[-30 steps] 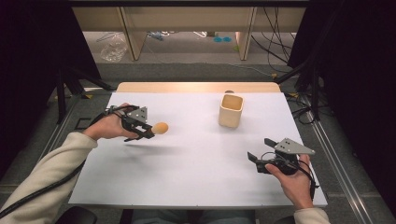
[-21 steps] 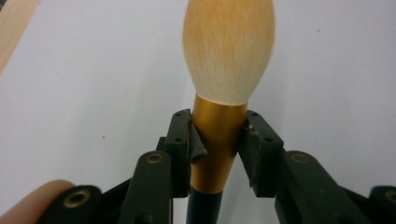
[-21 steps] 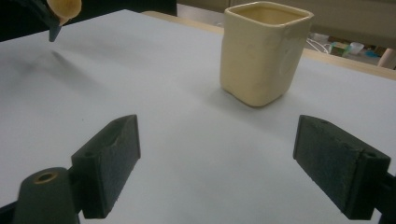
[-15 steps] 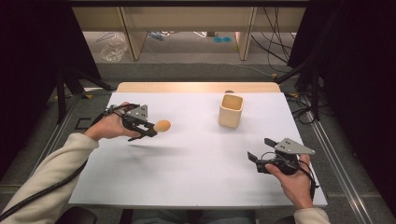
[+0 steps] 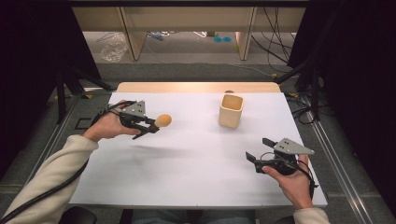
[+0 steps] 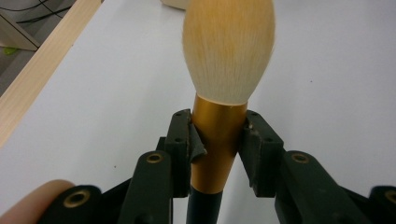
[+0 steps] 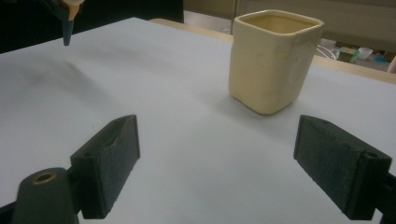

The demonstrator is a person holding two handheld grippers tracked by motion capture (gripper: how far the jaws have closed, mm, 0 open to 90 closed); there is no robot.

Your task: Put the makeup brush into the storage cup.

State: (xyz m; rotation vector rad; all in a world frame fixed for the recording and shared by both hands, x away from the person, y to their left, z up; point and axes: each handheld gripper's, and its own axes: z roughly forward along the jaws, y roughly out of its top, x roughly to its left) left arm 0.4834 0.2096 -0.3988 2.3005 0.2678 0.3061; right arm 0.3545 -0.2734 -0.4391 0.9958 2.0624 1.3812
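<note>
My left gripper point(image 5: 152, 127) hovers over the left part of the white table point(image 5: 196, 172), shut on a makeup brush point(image 5: 163, 121). In the left gripper view the pads point(image 6: 180, 140) clamp the brush's gold ferrule, and its tan bristle head point(image 6: 228, 51) points away from me, with the dark handle running back between the jaws. A cream square cup point(image 5: 231, 110) stands upright at the back centre-right. Near the front right, my right gripper point(image 5: 256, 149) is open and holds nothing. In the right gripper view its jaws point(image 7: 224, 163) stand wide apart, facing the cup point(image 7: 271, 60).
A wooden strip point(image 5: 196, 87) runs along the table's far edge. Dark curtains flank both sides, and cables lie on the floor behind. The tip of the brush handle point(image 7: 68, 23) hangs at the upper left of the right gripper view.
My left gripper has drifted slightly away from me with the brush still clamped. The right gripper and the cup have not moved.
</note>
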